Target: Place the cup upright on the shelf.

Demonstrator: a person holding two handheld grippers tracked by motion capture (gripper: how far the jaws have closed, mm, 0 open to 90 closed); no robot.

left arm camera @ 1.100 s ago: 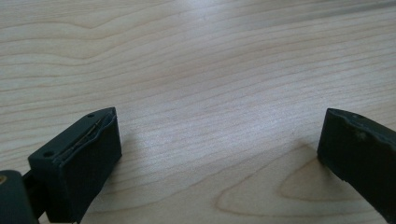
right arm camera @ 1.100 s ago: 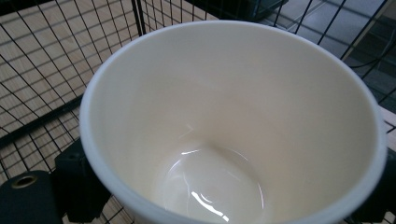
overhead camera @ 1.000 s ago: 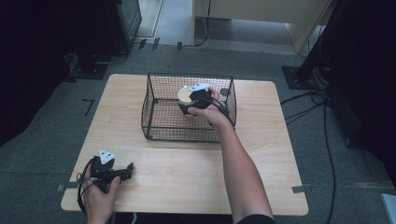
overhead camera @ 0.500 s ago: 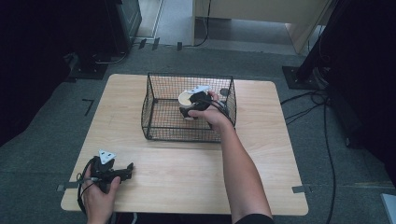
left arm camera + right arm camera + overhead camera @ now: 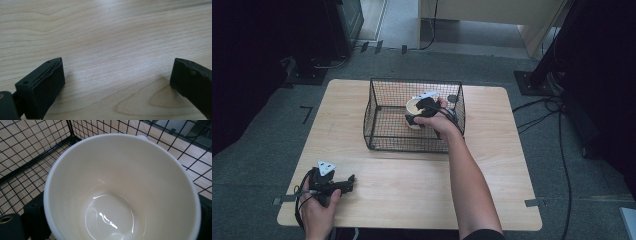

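A white cup [image 5: 413,106] is inside a black wire basket [image 5: 377,120] on the wooden table [image 5: 492,165]. My right gripper [image 5: 416,113] reaches in from above and is shut on the cup. In the right gripper view the cup [image 5: 122,185] opens towards the camera, empty and glossy, with a black jaw on each side of it and the basket mesh [image 5: 30,150] behind. My left gripper [image 5: 346,183] rests at the table's front left corner. Its fingers [image 5: 42,87] stand wide apart over bare wood, so the left gripper [image 5: 117,82] is open and holds nothing.
The basket stands at the middle back of the table, its walls close around the right hand. Bare wood lies in front of the basket and on both sides. Cables [image 5: 562,130] run over the floor to the right of the table.
My right hand with the cup has shifted slightly lower and nearer inside the basket. The left gripper has not moved.
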